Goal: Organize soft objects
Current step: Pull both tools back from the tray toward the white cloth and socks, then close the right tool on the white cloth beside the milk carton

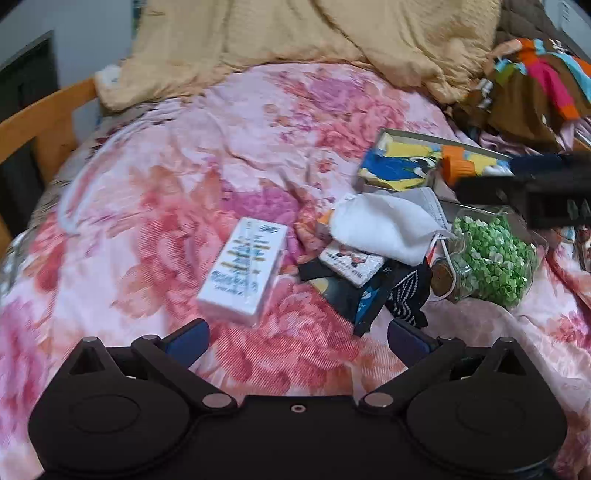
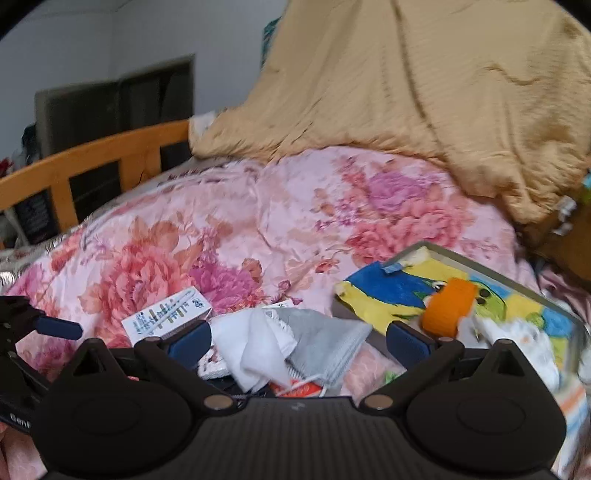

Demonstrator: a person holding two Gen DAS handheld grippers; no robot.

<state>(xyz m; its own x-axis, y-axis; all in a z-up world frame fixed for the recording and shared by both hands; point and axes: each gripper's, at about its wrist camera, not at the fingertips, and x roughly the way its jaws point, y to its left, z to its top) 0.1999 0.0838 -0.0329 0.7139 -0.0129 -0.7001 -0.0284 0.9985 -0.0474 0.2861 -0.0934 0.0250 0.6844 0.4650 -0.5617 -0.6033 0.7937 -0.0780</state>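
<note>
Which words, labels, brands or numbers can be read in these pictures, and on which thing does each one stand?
"Den": white letters on the left hand-held gripper, at the left edge of the right wrist view; the rest is cut off.
White tissue pack: printed lines, too blurred to read.
Small white packet: picture and small print, unreadable.
White mask: strip of print on its edge, too small to read.
Nothing else bears legible text.

Pale grey-white wall [image 2: 110, 37] behind the bed; dark framed opening or cabinet [image 2: 122, 107] against it, blurred; wooden bed rail [image 2: 92, 151] with upright slats along the far side; pink floral bedspread [image 1: 184, 166] across the mattress; tan blanket [image 1: 314, 33] heaped beyond; soft, even light.
</note>
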